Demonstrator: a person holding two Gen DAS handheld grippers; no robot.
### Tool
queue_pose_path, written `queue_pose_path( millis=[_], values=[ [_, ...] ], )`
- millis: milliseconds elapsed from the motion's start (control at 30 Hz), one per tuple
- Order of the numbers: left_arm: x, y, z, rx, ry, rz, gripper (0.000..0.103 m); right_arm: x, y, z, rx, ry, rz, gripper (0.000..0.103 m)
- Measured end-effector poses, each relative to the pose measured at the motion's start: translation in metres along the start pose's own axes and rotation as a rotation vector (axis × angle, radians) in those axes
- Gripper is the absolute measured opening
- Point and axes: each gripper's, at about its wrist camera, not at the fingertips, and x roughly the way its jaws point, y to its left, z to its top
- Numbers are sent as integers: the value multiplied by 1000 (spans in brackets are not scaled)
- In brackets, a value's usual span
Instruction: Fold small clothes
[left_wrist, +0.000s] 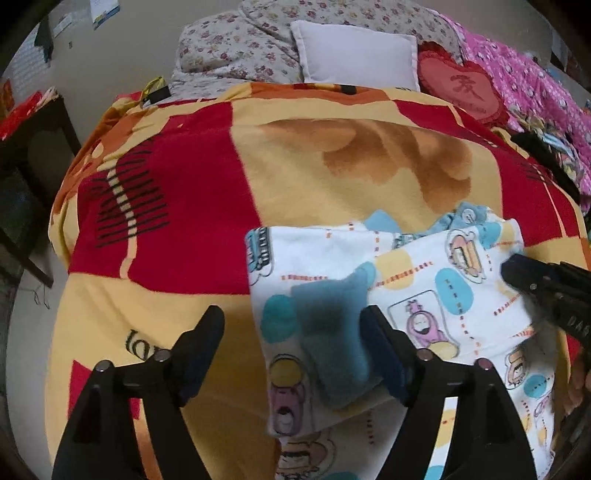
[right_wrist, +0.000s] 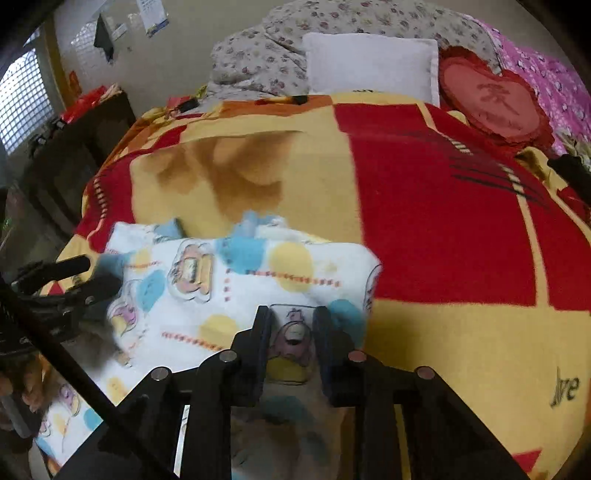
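The cartoon-print baby garment lies partly folded at the near edge of the red-and-yellow blanket. The right gripper pinches its fabric with narrow jaws. The left gripper stands wide over it.

Left tongs point steeply down, jaws spread wide apart. Right tongs also tilt downward, jaws narrowed to a small gap, near the left pair.
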Motion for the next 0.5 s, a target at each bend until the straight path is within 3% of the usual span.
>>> queue_pose_path(
  millis=[167, 300, 500],
  values=[
    [-5, 16, -7, -73, 14, -34, 79, -29, -5, -4, 30, -20, 3, 26],
    [-15, 10, -16, -36, -4, -13, 79, -54, 10, -22, -25, -33, 30, 27],
    [-7, 15, -23, -74, 19, -16, 80, -35, 14, -47, -51, 19, -31, 27]
  ],
)
